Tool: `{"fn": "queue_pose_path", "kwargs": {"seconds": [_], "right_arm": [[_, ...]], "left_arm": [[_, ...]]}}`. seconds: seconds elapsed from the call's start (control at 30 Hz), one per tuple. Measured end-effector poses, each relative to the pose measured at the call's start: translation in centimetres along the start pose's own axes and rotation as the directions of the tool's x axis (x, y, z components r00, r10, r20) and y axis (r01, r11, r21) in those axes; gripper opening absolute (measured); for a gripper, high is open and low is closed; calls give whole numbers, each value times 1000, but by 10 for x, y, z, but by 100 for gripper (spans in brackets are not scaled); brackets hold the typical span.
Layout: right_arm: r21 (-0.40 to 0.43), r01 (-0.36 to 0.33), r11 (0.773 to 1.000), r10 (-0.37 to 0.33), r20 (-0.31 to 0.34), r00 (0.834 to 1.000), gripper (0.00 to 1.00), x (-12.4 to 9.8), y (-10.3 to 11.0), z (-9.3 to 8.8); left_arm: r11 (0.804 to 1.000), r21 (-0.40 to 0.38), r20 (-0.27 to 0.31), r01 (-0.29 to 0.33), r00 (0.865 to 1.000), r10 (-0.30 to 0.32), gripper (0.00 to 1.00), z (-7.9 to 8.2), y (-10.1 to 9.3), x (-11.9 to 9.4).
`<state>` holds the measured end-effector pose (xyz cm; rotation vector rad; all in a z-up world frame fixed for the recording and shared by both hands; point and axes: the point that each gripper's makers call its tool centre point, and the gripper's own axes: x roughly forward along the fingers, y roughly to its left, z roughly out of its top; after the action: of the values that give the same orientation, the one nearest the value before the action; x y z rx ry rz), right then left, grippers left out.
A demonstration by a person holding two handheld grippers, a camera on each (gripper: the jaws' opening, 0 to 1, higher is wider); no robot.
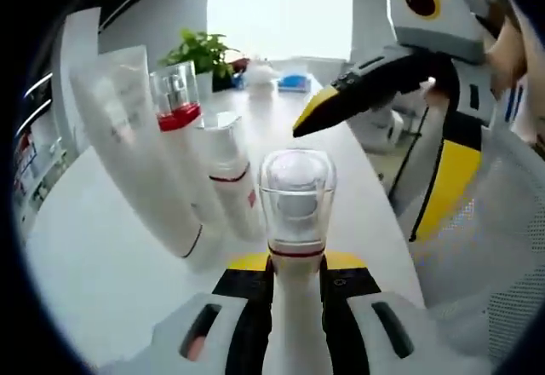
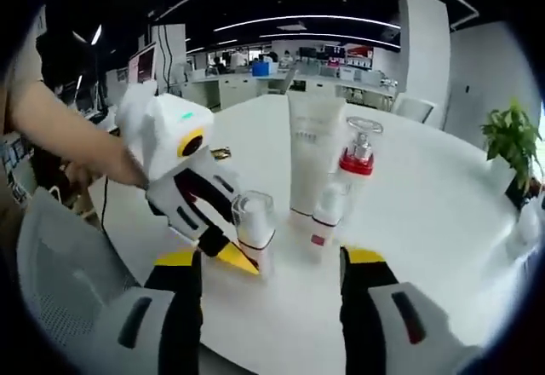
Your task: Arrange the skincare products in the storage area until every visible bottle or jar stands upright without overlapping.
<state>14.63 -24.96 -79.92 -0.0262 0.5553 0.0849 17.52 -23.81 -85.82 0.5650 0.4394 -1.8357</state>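
Observation:
My left gripper (image 1: 296, 266) is shut on the lower body of a white bottle (image 1: 296, 196) with a clear domed cap and a red band. In the right gripper view that bottle (image 2: 254, 222) is upright near the table's front edge, with the left gripper (image 2: 223, 251) reaching in from the left. Behind it stand a tall white tube (image 2: 315, 149), a clear-capped pump bottle with a red collar (image 2: 356, 164) and a small white bottle (image 2: 324, 215), close together. The tube (image 1: 136, 145), pump bottle (image 1: 177, 106) and small bottle (image 1: 228, 175) lean left in the left gripper view. My right gripper (image 2: 272, 268) is open and holds nothing; it hangs above the table (image 1: 336, 102).
The white round table (image 2: 426, 222) carries a potted plant (image 2: 511, 141) at its far side and small blue and white items (image 1: 289, 79). A mesh chair (image 2: 60, 273) stands at the near edge. A person's arm (image 2: 68, 136) holds the left gripper. Office desks lie beyond.

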Motion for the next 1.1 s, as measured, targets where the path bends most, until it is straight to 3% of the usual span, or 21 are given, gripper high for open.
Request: {"fn": "queue_pose_path", "kwargs": {"seconds": [0.4, 1.1], "right_arm": [[28, 31, 999, -31, -4, 1000, 81, -11, -15, -6], [40, 36, 999, -36, -10, 999, 83, -11, -16, -8]], "left_arm": [[1000, -21, 11, -20, 1000, 21, 17, 10, 33, 10], [1000, -8, 0, -17, 1000, 17, 17, 11, 46, 15]]}}
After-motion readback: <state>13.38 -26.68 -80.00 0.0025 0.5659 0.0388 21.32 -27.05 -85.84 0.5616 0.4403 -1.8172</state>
